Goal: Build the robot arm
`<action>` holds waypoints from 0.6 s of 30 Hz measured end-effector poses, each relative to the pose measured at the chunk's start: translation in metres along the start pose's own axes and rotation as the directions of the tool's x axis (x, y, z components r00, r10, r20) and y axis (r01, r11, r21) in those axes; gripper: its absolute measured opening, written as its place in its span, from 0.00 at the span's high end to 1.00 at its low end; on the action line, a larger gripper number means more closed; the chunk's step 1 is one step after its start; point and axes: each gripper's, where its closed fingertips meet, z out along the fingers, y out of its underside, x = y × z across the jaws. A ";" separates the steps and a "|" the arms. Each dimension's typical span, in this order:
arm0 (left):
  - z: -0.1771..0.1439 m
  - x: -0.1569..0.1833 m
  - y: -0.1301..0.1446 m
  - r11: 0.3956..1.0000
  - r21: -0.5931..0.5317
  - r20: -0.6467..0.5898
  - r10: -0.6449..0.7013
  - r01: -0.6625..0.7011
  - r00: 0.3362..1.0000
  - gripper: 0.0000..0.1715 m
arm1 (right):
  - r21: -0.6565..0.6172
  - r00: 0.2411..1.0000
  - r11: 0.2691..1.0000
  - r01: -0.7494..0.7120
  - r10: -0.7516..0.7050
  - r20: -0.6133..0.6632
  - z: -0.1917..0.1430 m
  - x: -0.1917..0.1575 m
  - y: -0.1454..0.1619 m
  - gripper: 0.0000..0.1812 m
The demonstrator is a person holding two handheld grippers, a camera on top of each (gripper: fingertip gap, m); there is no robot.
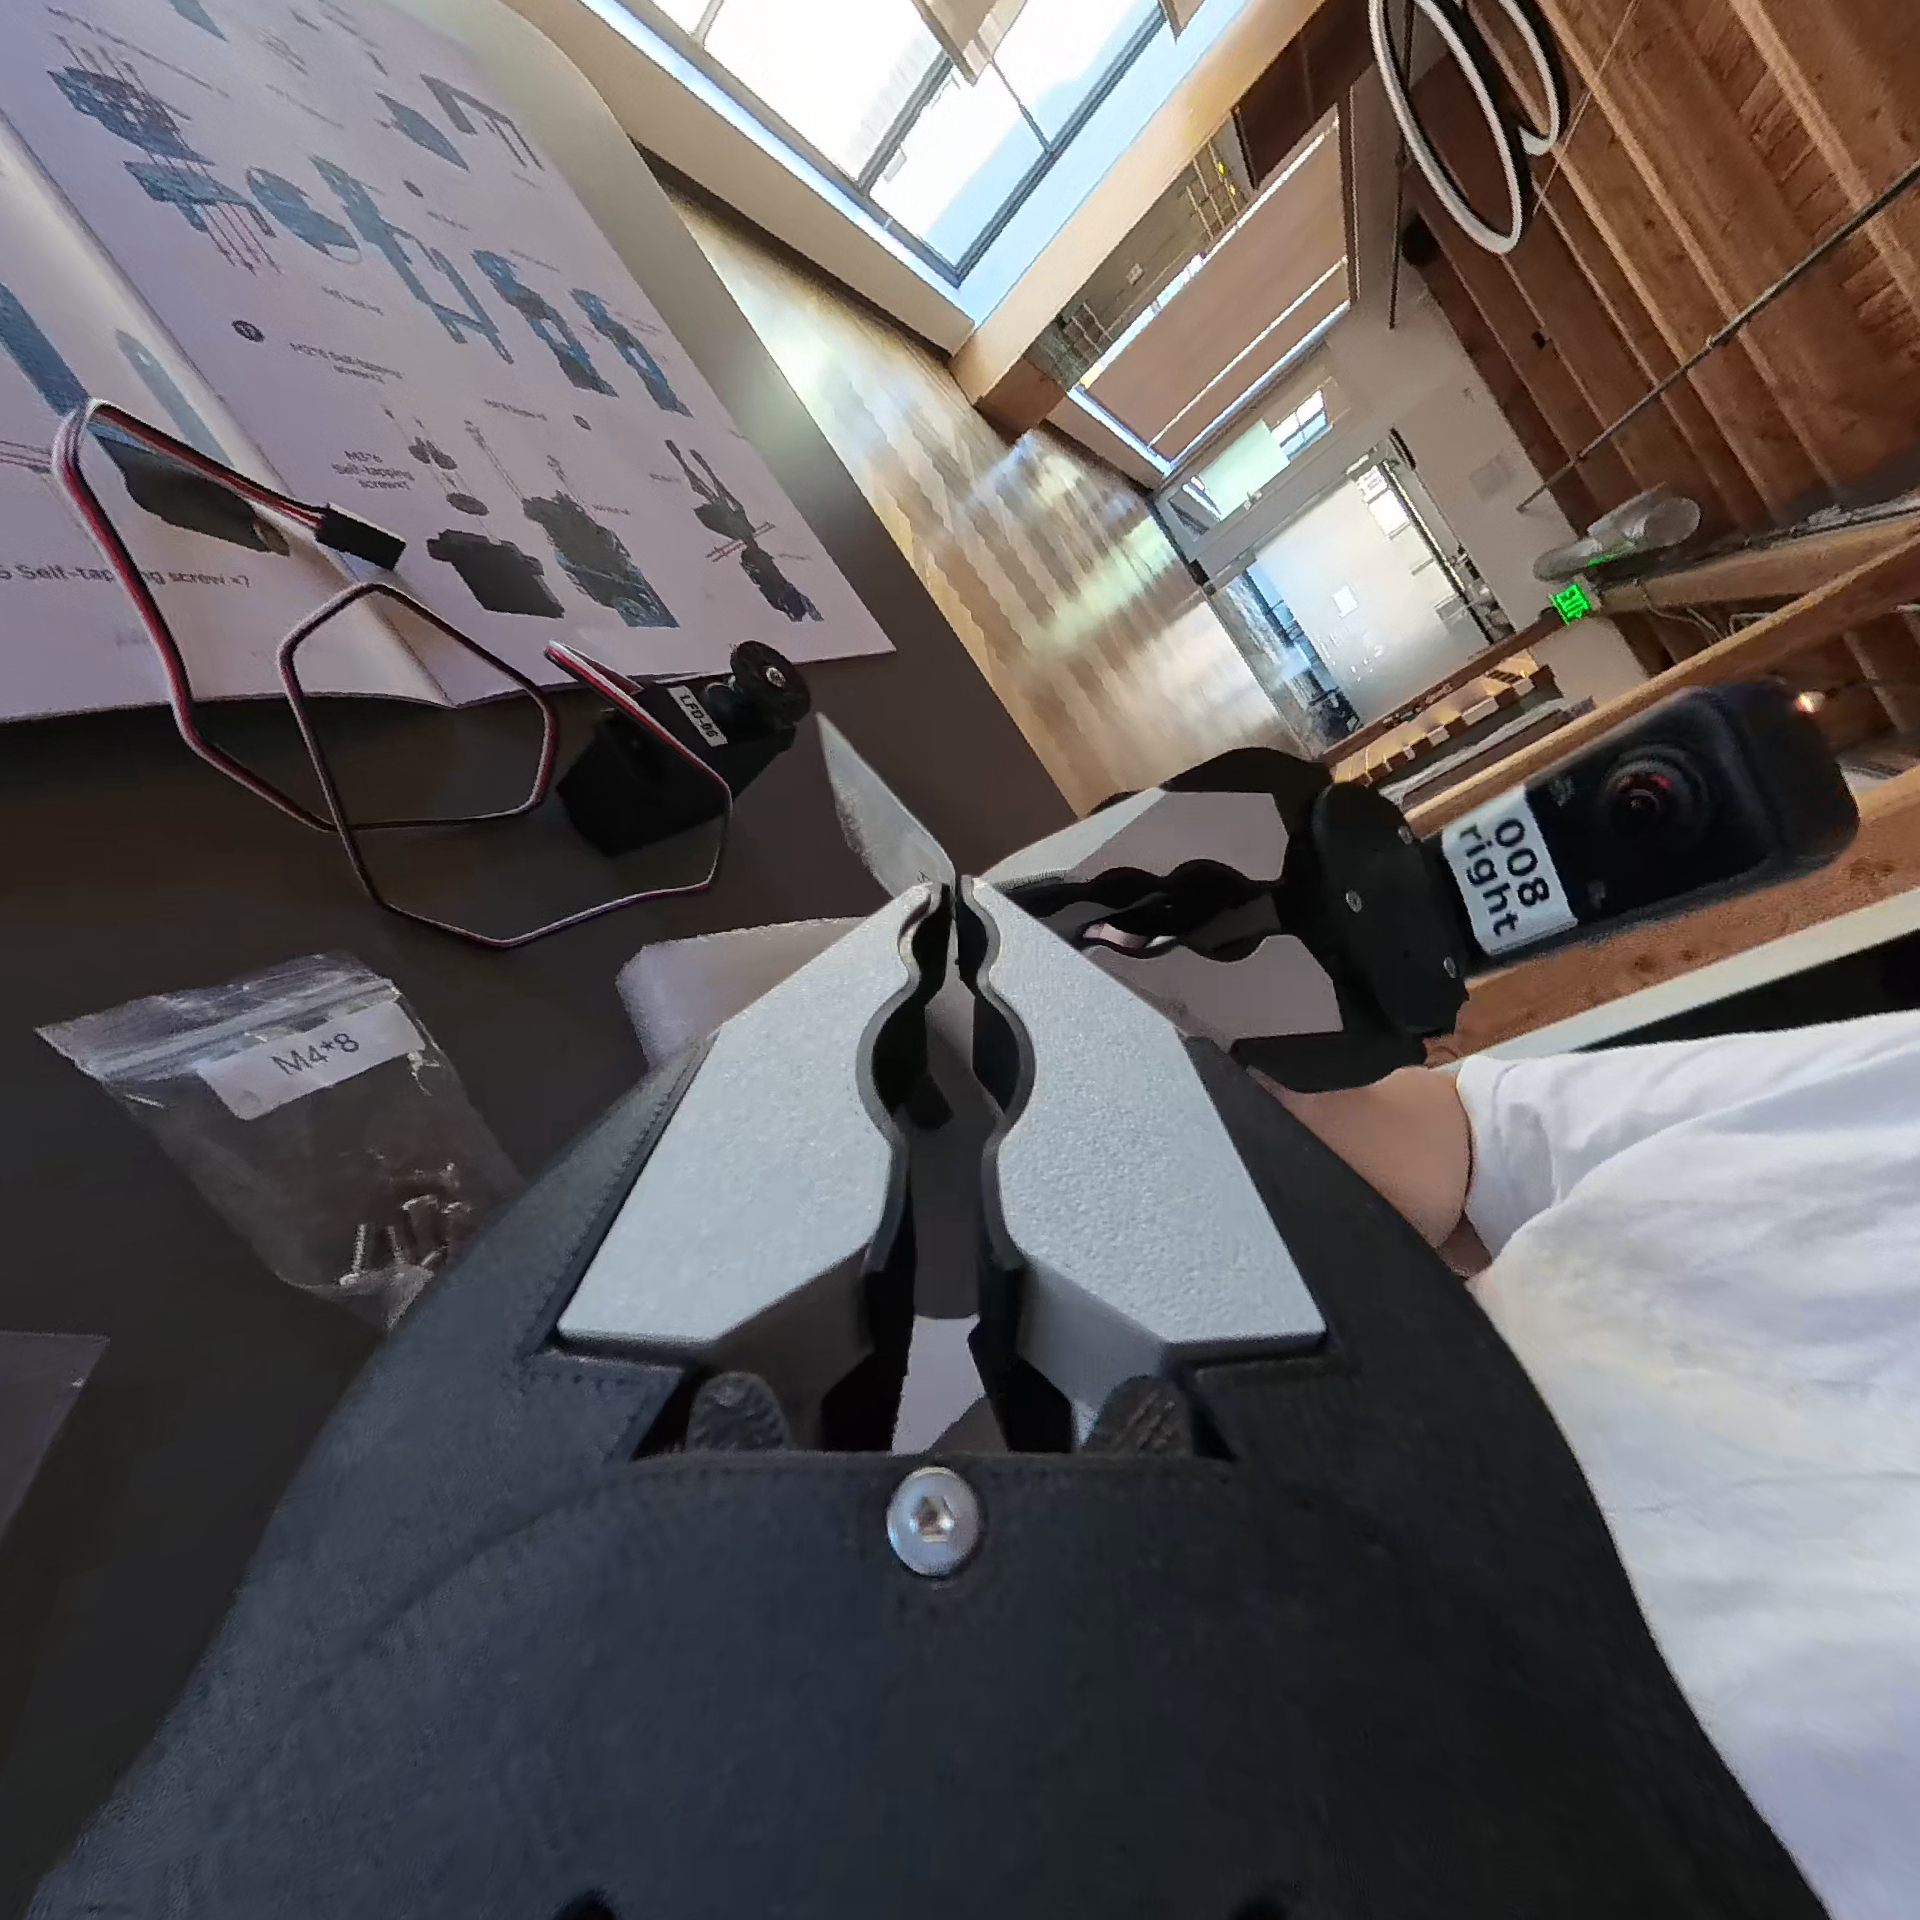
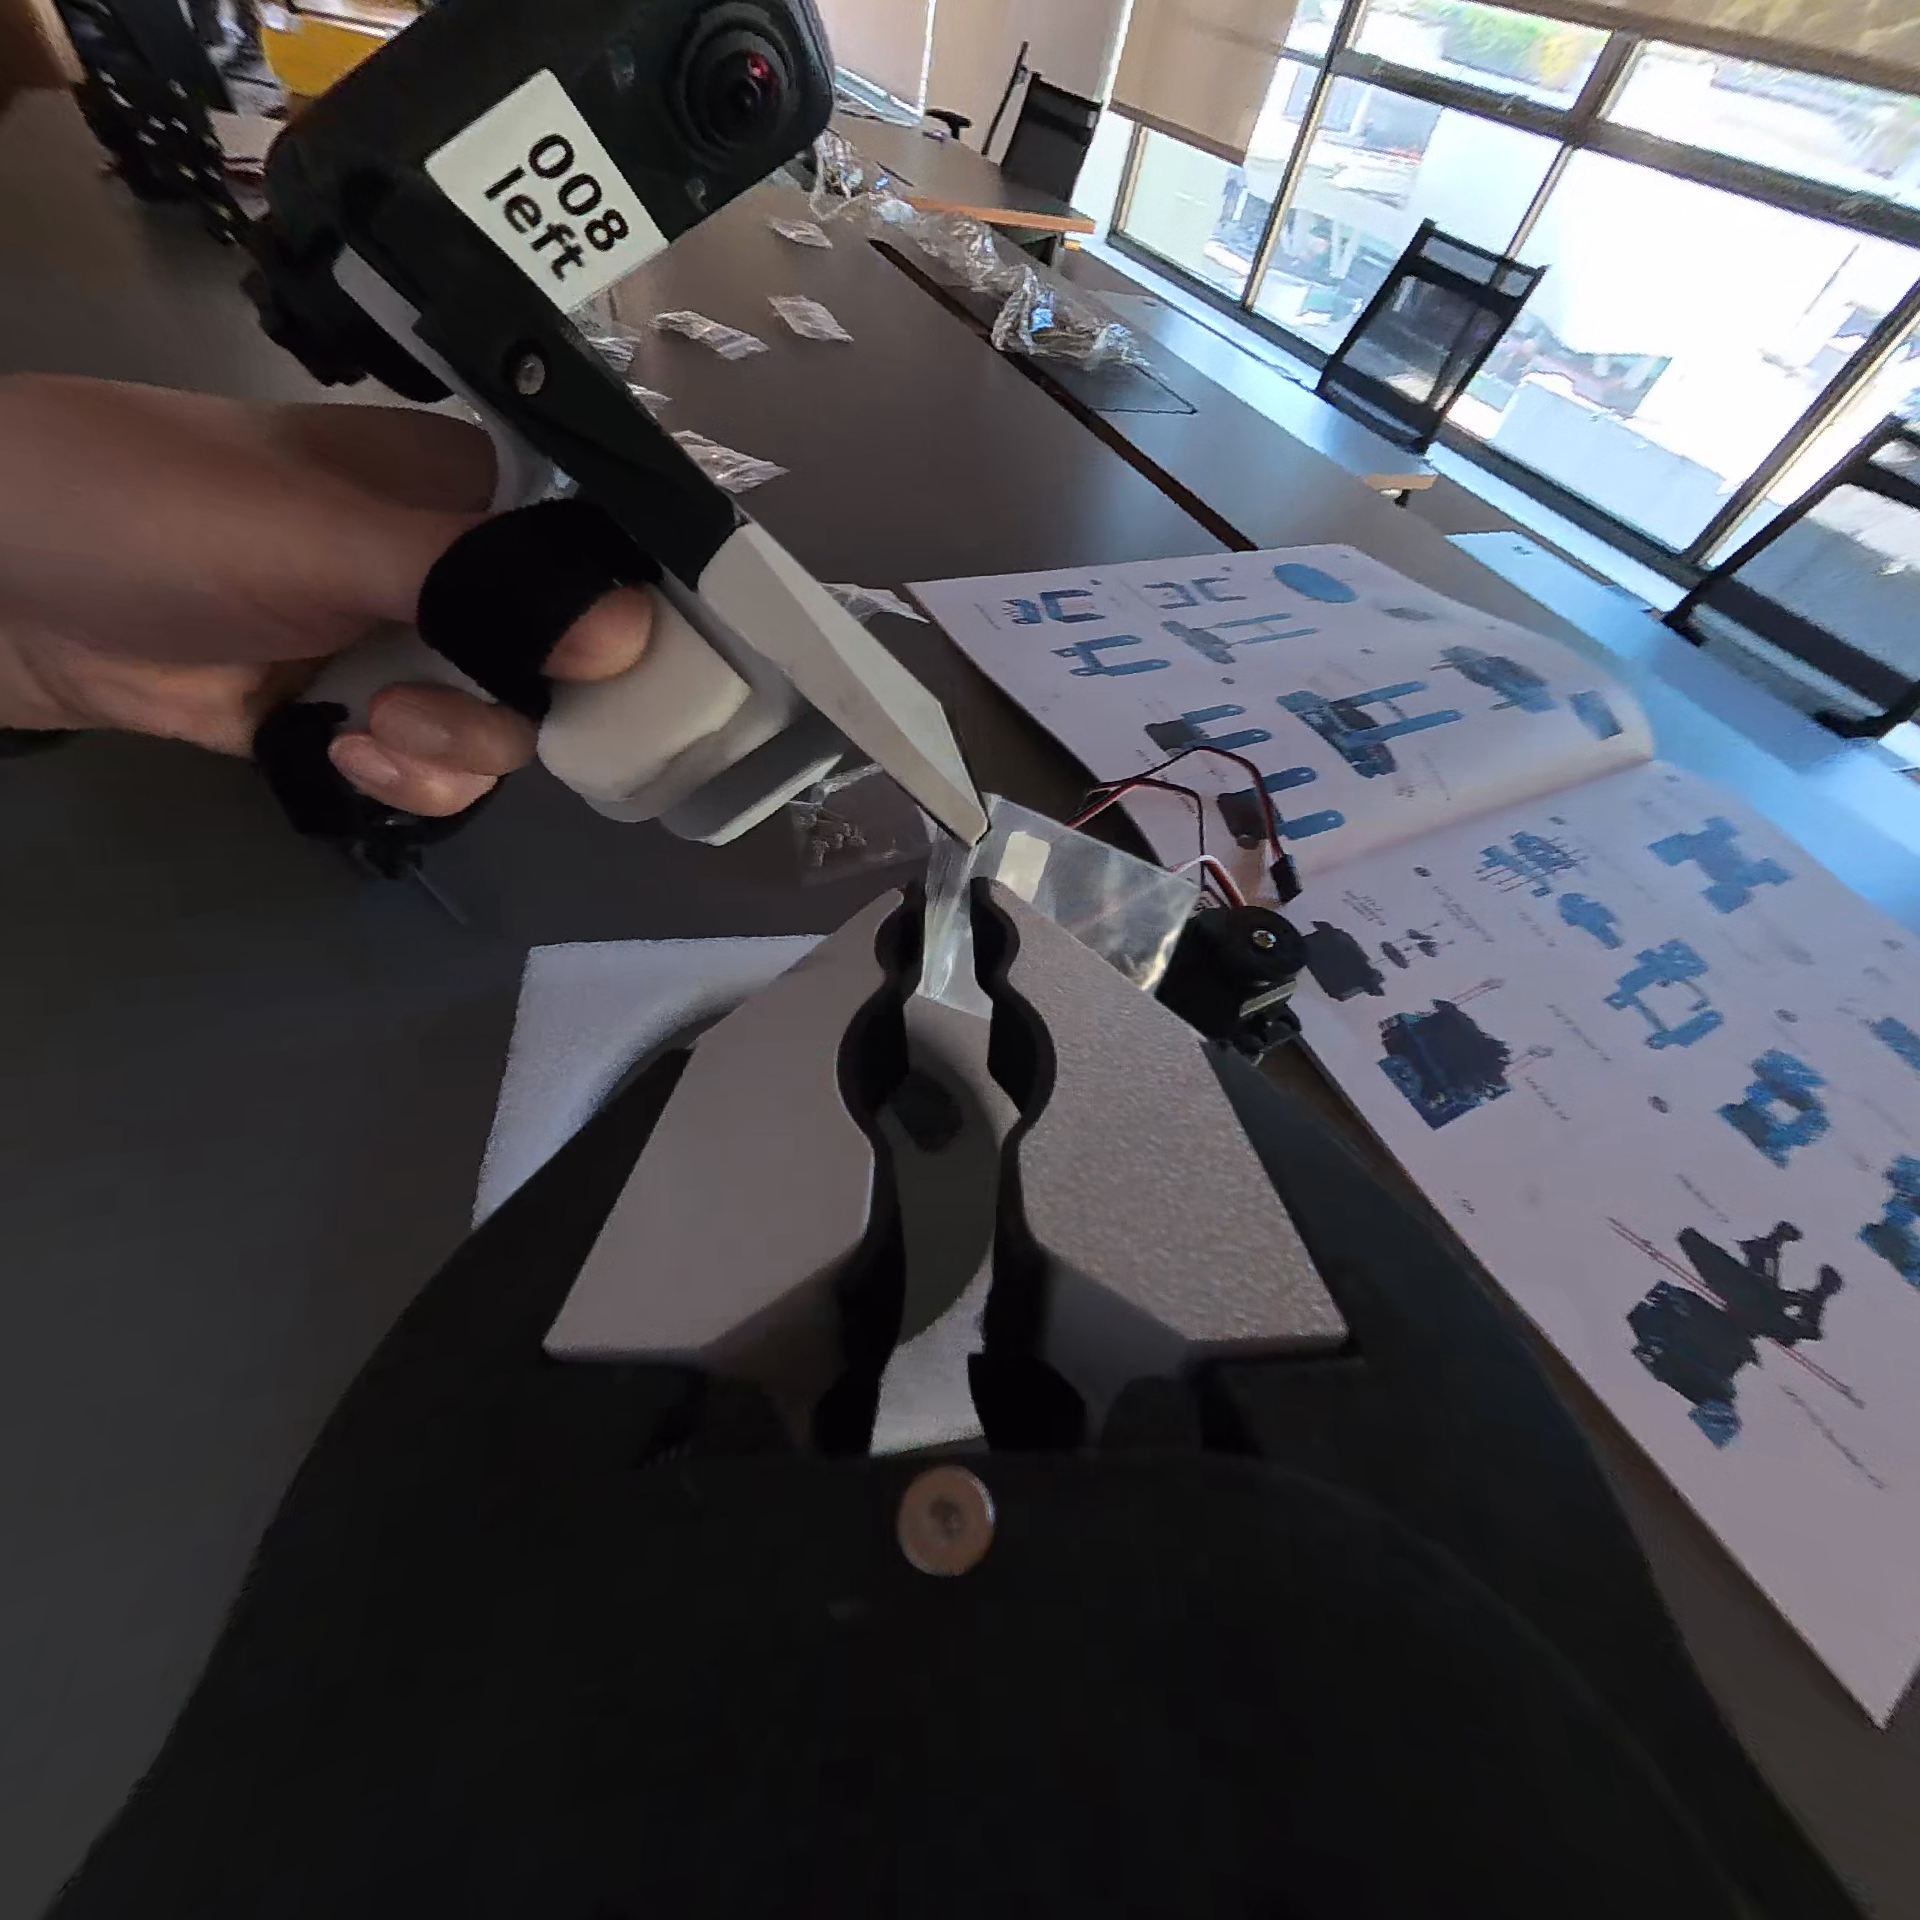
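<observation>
A small clear plastic bag (image 2: 1091, 894) with a white label hangs above the dark table, pinched by both grippers. My right gripper (image 2: 940, 904) is shut on one edge of it. My left gripper (image 2: 971, 826) is shut on the adjoining corner, its tips just above the right gripper's. In the left wrist view my left gripper (image 1: 956, 894) is shut, and an edge of the bag (image 1: 878, 805) sticks out past its tips. The right gripper (image 1: 1039, 878) meets it from the right. I cannot tell what is in the bag.
A black servo (image 1: 665, 769) with a looped red, black and white wire lies beside an open instruction booklet (image 1: 416, 312). A zip bag of screws (image 1: 301, 1122) and a white foam piece (image 2: 623, 1039) lie below the grippers. Several small bags (image 2: 727, 332) lie farther back. Less than 4 cm separates the two grippers' tips. The white foam piece (image 2: 623, 1039) lies around 8 cm away from my right fingertips.
</observation>
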 end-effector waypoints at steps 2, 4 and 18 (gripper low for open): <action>0.000 0.000 0.001 1.000 -0.016 -0.002 0.018 -0.018 1.000 1.00 | -0.003 0.999 1.000 -0.031 0.031 0.035 0.000 -0.002 0.001 0.94; 0.000 0.001 0.002 0.999 -0.033 -0.005 0.038 -0.038 0.999 1.00 | -0.003 0.994 0.997 -0.074 0.074 0.075 0.000 -0.004 0.001 0.93; 0.000 0.008 0.008 0.989 -0.091 -0.044 0.109 -0.112 0.993 1.00 | -0.041 0.890 0.927 -0.374 0.371 0.266 -0.005 -0.005 0.004 0.90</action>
